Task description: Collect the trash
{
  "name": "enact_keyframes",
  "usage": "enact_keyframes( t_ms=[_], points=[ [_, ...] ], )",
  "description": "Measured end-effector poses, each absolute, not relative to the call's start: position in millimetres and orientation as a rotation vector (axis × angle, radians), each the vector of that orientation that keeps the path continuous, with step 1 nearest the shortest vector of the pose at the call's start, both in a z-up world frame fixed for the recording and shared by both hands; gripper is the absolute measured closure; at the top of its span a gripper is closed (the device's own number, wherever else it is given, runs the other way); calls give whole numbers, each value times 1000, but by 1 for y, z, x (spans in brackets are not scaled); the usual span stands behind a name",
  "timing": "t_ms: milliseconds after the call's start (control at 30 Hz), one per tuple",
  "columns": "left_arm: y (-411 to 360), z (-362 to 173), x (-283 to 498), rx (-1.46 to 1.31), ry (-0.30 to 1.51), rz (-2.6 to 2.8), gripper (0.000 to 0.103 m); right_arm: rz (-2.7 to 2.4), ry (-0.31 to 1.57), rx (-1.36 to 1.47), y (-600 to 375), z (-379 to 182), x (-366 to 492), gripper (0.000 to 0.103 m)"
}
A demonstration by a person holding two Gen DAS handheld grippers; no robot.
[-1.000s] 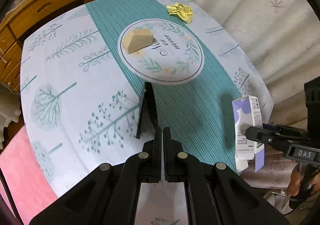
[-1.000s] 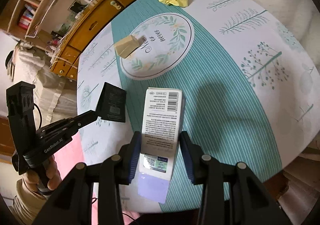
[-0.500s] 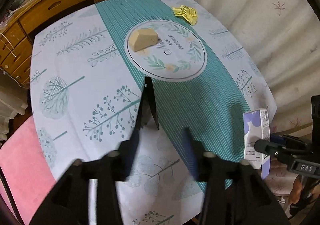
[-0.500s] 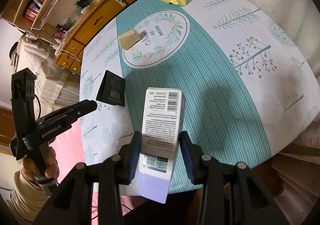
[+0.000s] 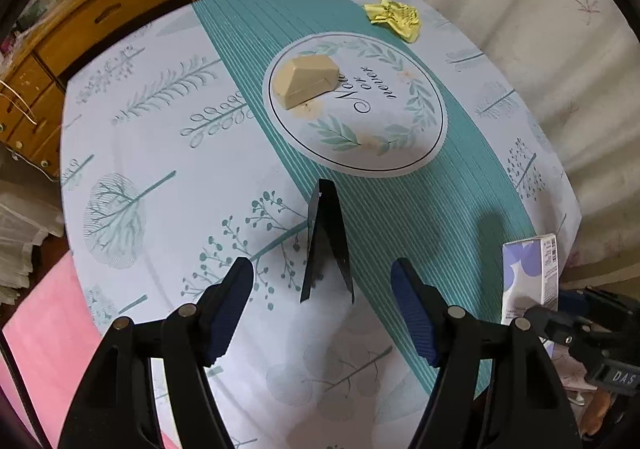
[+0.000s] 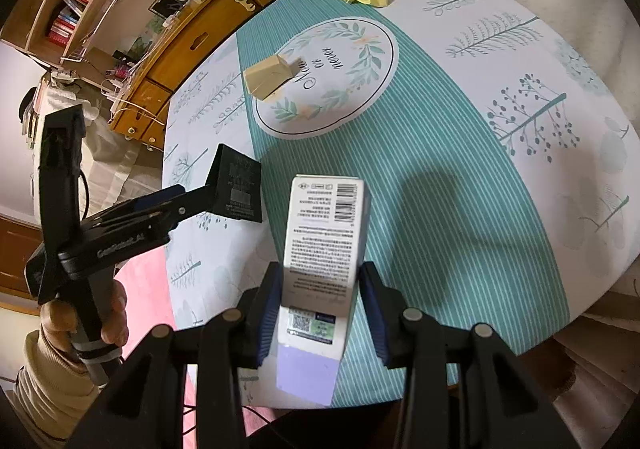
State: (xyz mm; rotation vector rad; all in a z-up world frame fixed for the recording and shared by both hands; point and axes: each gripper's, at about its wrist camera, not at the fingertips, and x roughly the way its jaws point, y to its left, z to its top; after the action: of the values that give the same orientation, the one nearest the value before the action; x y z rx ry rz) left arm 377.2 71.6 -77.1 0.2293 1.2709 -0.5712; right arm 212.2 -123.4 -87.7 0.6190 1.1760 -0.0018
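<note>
Left tongs open over the black box, right tongs loaded.

My left gripper [image 5: 322, 313] has just been opening; its jaws straddle the black box [image 5: 326, 245] without touching it. The box's long axis points away from me. My right gripper [image 6: 320, 305] clamps the white carton [image 6: 324, 245].

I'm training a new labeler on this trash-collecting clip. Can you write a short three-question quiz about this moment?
1. True or false: the right gripper is shut on the white and lilac carton.
2. Which lies farthest from the grippers: A) black box, B) beige wedge box, C) yellow crumpled wrapper?
3. How do the jaws of the left gripper stand around the black box?

Key:
1. True.
2. C.
3. Open; they have just been opening, and the black box stands between the tips, untouched.
</note>
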Motion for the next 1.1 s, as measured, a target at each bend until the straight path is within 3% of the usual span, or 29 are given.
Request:
enact_keyframes(
  t_ms=[167,200,233,267,767,1100],
  points=[
    [68,-88,388,232,1294,-569,36,-19,1176,639,-125,-92,218,64],
    [68,-91,390,232,1302,-574,52,-21,1176,640,-125,-93,219,64],
    [67,-95,393,235,1321,-577,83,-23,1175,643,-125,-94,220,64],
    [66,-101,395,233,1349,-579,100,-25,1175,645,-125,-94,221,64],
    [67,-65,363,209,1211,-576,103,17,1142,618,-127,-86,216,64],
    [74,-23,256,65,1120,-466,103,191,1122,496,-131,-62,168,64]
  ],
)
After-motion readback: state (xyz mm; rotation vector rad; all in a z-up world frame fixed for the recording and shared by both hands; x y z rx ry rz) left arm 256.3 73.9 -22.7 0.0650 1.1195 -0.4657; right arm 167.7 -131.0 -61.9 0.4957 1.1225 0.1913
